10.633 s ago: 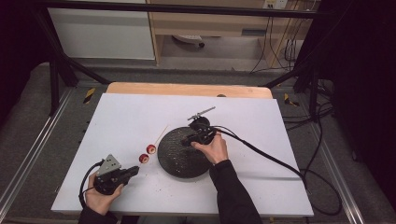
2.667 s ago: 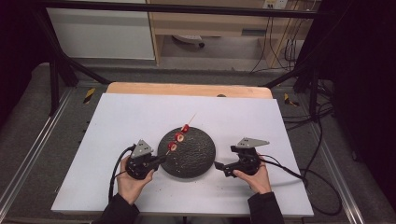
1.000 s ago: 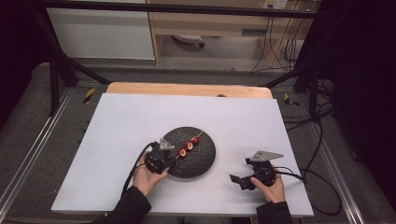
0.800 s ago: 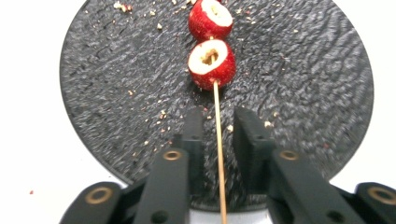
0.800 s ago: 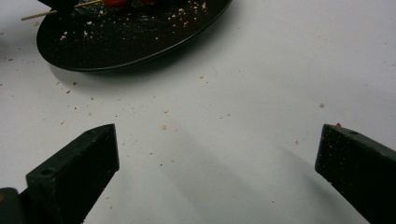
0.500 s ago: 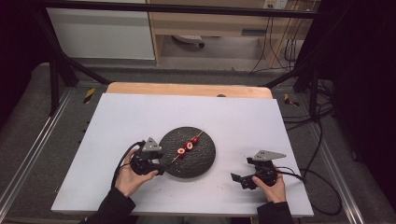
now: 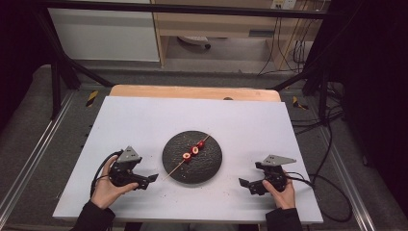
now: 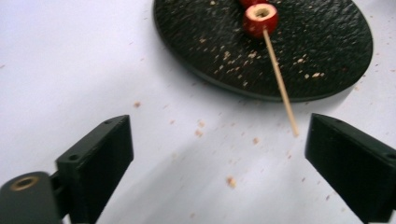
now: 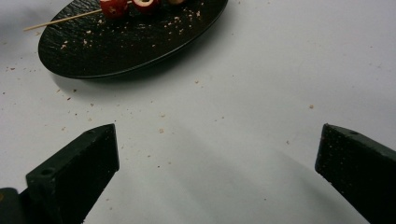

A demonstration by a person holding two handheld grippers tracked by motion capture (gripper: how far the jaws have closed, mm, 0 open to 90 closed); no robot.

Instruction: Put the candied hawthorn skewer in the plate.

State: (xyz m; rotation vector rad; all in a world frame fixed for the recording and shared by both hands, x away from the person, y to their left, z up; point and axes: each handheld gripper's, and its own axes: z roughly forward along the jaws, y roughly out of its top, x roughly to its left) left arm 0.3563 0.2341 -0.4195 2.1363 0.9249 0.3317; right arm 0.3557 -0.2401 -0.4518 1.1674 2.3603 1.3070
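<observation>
Wooden skewer (image 7: pixel 188 159) now lies freed on the plate (image 7: pixel 211 168); left tongs (image 7: pixel 153 177) just spread, backed off, empty. Right tongs (image 7: pixel 244 183) spread too; task probably done.

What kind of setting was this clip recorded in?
Probably a lab or workshop test bench, not a kitchen: a white table inside a black metal frame, loose cables trailing on the floor, and cabinets behind.

In the left gripper view, the top edge cuts off the far rim of the plate (image 8: pixel 299 70) and a second fruit piece (image 8: pixel 250 3). The skewer (image 9: pixel 60 20) runs off the top in the right gripper view.
</observation>
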